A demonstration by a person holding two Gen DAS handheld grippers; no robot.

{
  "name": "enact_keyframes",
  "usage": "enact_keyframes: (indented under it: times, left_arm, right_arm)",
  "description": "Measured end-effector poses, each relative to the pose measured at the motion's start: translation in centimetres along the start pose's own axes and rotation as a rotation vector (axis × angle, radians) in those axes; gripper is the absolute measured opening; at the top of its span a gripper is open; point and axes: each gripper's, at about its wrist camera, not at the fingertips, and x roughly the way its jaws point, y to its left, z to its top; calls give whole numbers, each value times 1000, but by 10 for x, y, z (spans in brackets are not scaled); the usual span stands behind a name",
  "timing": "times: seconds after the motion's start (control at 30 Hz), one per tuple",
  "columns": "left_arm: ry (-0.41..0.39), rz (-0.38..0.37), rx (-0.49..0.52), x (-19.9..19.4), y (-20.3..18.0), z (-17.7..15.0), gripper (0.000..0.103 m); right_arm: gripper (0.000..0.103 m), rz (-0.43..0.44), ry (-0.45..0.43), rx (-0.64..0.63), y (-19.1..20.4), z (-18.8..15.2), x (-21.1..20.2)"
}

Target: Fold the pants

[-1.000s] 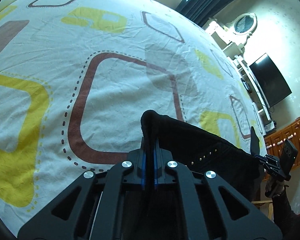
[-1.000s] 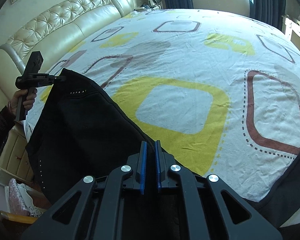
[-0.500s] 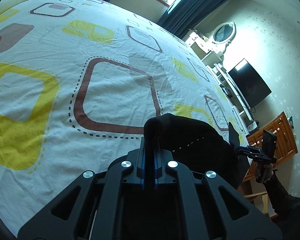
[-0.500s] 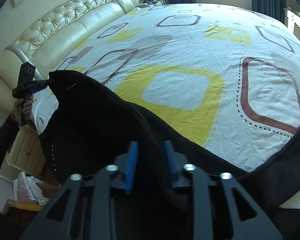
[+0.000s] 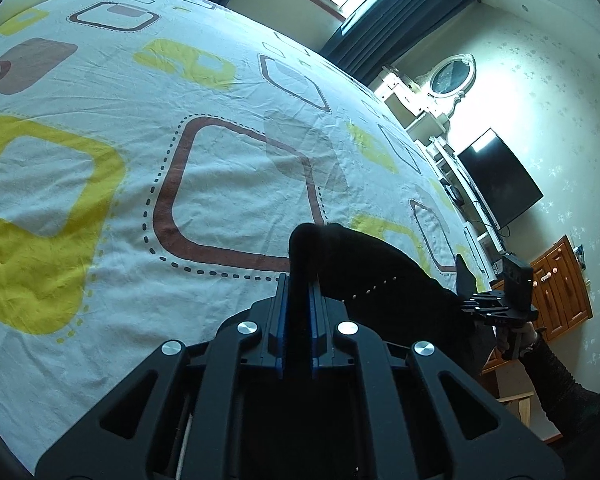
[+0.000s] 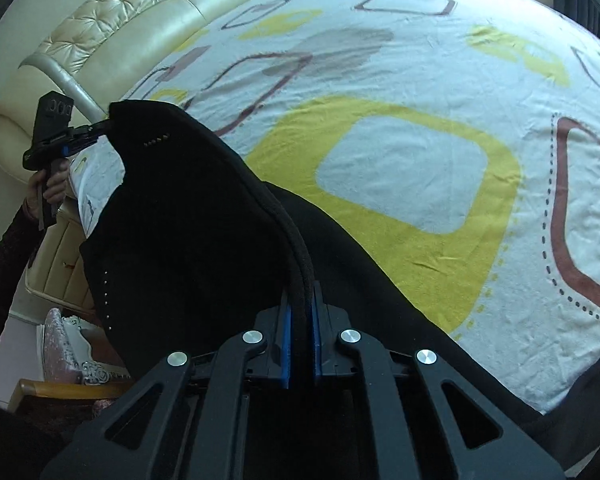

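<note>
Bedroom scene: bed [image 6: 400, 152] mostly bare, pants [image 6: 188, 232] hanging over its near edge. Left gripper [image 5: 298, 312] and right gripper [image 6: 300, 320] each pinch the waistband [image 6: 300, 264]. No fold yet, looks like.

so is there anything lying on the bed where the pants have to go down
Nothing visible. Both grippers, left and right, are shut on the black pants, and the patterned bedsheet ahead of them shows only bare fabric with light wrinkles. The strip of bed under the hanging cloth is hidden.
</note>
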Motion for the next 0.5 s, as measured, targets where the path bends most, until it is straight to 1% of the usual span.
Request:
enact_keyframes:
  times: [0.07, 0.17, 0.23, 0.33, 0.4, 0.43, 0.47, 0.5]
  left_arm:
    - [-17, -11, -15, -11, 4, -5, 7]
    - [-31, -33, -55, -24, 13, -17, 7]
    - [-19, -48, -76, -28, 16, -31, 7]
    - [31, -27, -49, -22, 11, -47, 7]
    - [66, 13, -28, -13, 10, -49, 22]
    - [80, 20, -27, -7, 10, -46, 38]
    - [87, 13, -35, -1, 12, -41, 47]
    - [97, 0, -45, 5, 14, -36, 47]
  right_arm:
    - [7, -22, -44, -62, 24, -12, -22]
    - [7, -76, -53, -178, 62, -36, -37]
    - [7, -124, -43, -241, 80, -52, -37]
    - [8, -153, -13, -269, 90, -68, -28]
    - [8, -152, 3, -251, 89, -74, -22]
    - [8, -154, 3, -246, 88, -76, -21]
    - [8, -155, 4, -242, 88, -77, -20]
    - [8, -158, 5, -239, 88, -78, -19]
